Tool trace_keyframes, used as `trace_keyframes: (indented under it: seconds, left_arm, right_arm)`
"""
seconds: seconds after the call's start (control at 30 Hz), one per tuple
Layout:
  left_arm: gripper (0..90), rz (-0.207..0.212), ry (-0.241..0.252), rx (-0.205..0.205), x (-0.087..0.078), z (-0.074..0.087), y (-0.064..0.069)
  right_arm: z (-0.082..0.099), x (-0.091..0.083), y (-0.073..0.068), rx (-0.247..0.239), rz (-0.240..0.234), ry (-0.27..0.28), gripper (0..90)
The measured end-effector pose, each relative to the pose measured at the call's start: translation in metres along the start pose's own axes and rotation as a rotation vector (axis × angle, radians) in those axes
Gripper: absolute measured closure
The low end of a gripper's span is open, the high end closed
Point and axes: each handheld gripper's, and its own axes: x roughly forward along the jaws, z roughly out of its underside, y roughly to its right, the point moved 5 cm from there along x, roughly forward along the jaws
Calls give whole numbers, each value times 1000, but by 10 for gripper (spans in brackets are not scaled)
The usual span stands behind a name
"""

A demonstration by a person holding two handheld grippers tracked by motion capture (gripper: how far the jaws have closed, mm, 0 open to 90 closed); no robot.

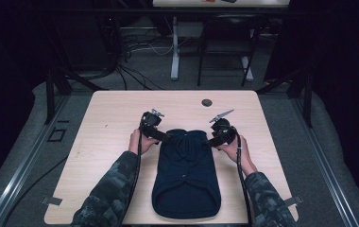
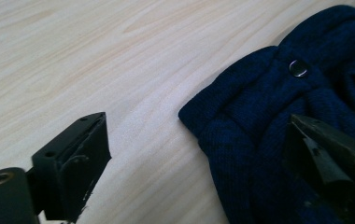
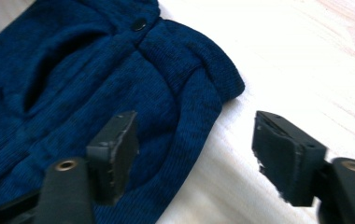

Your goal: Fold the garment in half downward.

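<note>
From above, a dark blue knitted garment (image 1: 186, 175) lies mid-table (image 1: 121, 113), long axis running away from the person, with the left gripper (image 1: 164, 137) and right gripper (image 1: 211, 142) at its two far corners, equally near. Along the left gripper's jaws, they stand apart and grip nothing: one over bare wood, one over the knit, the corner (image 2: 199, 116) between them. Along the right gripper's jaws, likewise parted, straddling the garment's rolled edge (image 3: 199, 126), not pressing it.
</note>
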Motion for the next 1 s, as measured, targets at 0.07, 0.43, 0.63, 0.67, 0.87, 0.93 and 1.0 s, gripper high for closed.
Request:
trace_keyframes:
  seconds: [0.07, 0.43, 0.63, 0.67, 0.87, 0.93, 1.0]
  left_arm:
    - [125, 3, -11, 2, 5, 0, 1]
    - [216, 4, -61, 49, 18, 1, 9]
    - [365, 22, -68, 72, 20, 1, 14]
    - [391, 29, -71, 75, 20, 1, 15]
    - [494, 62, -74, 60, 21, 2, 16]
    - [525, 75, -72, 41, 21, 3, 16]
    - [553, 89, -75, 29, 21, 3, 16]
  right_arm:
    - [-5, 5, 2, 5, 7, 0, 369]
    - [-15, 28, 7, 49, 34, -19, 495]
    - [-12, 34, 9, 64, 17, -39, 581]
    - [-11, 34, 10, 66, 14, -43, 593]
    - [-9, 34, 10, 67, -16, -52, 690]
    - [-9, 35, 9, 72, -17, -46, 727]
    - [-9, 35, 9, 72, -29, -46, 746]
